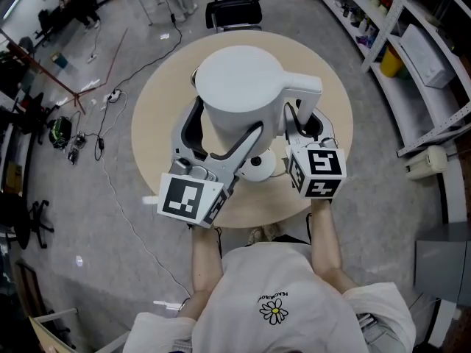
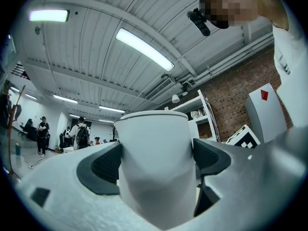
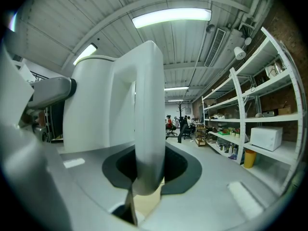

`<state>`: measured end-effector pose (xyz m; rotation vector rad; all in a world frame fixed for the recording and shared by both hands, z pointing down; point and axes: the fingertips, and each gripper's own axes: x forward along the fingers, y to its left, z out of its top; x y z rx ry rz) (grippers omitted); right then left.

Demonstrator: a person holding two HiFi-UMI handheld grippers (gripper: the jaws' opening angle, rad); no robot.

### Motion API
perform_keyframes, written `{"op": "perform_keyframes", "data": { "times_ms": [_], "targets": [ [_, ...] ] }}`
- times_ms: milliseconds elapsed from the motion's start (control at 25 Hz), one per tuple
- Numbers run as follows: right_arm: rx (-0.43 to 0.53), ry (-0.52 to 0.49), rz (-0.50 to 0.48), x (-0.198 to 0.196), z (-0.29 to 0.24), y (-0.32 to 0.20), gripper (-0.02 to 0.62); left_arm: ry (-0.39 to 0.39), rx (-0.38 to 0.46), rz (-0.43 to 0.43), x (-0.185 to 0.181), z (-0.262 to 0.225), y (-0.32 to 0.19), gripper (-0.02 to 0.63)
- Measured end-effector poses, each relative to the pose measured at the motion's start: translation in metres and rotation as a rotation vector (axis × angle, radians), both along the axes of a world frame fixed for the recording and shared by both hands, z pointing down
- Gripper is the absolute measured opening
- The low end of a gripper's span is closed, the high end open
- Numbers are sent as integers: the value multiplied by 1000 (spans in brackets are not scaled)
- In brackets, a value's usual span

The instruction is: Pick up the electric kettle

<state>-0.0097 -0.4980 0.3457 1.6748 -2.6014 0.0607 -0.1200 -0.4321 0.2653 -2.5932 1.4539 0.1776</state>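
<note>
The white electric kettle [image 1: 239, 87] hangs over the round beige table [image 1: 158, 123], held between both grippers. My left gripper [image 1: 217, 134] is shut on the kettle's body [image 2: 156, 167]. Its dark pads [image 2: 103, 165] press on both sides of that body. My right gripper [image 1: 305, 123] is shut on the kettle's handle [image 3: 148, 109], which runs upright between its jaws. The kettle body [image 3: 94, 105] stands to the left of the handle there. A small white round thing [image 1: 259, 168] lies on the table below the kettle.
A black chair [image 1: 234, 9] stands behind the table. Shelving with boxes and bottles [image 1: 412, 50] lines the right side. Cables and a power strip [image 1: 110, 94] lie on the grey floor to the left. People stand far off [image 2: 79, 134].
</note>
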Motion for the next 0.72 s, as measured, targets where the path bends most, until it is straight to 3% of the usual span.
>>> {"op": "perform_keyframes", "data": {
  "times_ms": [720],
  "targets": [
    [26, 30, 9, 0, -5, -2, 89, 1, -7, 4, -1, 1, -3, 477]
  ]
}}
